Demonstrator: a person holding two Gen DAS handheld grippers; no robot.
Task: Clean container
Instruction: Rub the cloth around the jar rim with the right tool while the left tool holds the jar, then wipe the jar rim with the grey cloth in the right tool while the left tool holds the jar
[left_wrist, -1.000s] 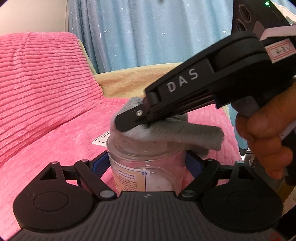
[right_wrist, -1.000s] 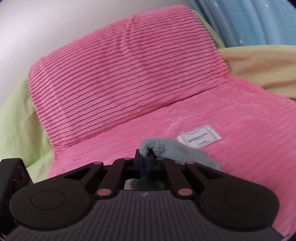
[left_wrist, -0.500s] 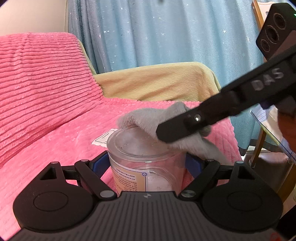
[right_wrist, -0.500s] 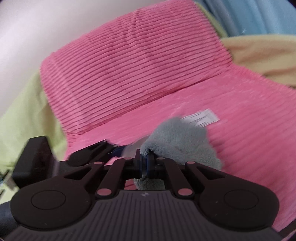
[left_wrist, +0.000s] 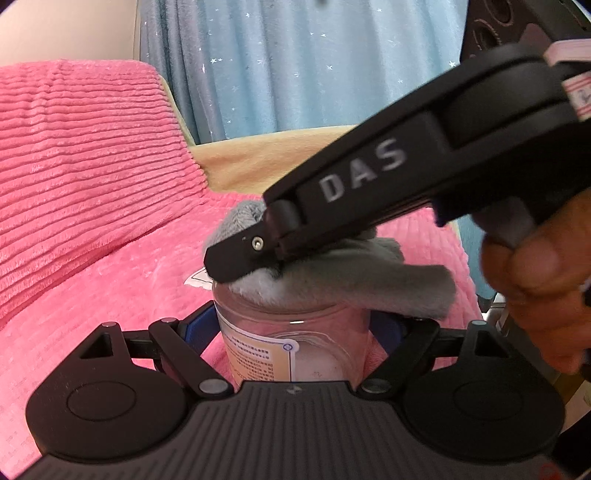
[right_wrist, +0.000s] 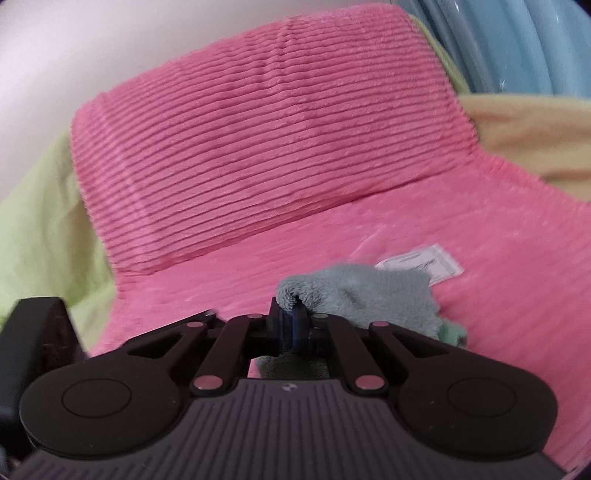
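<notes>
The clear plastic cylindrical container with a printed paper label (left_wrist: 291, 343) stands upright over the pink ribbed plush sofa cover (left_wrist: 92, 192), clamped about its middle between the blue-padded fingers of the left gripper (left_wrist: 293, 328). On its top lies a grey fluffy cloth (left_wrist: 351, 273), pressed down by the right gripper (right_wrist: 290, 319), whose jaws are clenched on a fold of that cloth; a person's hand (left_wrist: 535, 291) holds that gripper's handle at the right. The wiping appears to be on the container's top, though whether that top is a lid or an open mouth cannot be told under the cloth. The container looks light, thin-walled and smooth, so it would likely slip or flex under a hard squeeze; a firm hold low on the labelled wall seems safest, leaving the rim free. The cloth is soft and limp, and follows the surface. A small white paper tag (right_wrist: 421, 264) lies on the cover just beyond.
</notes>
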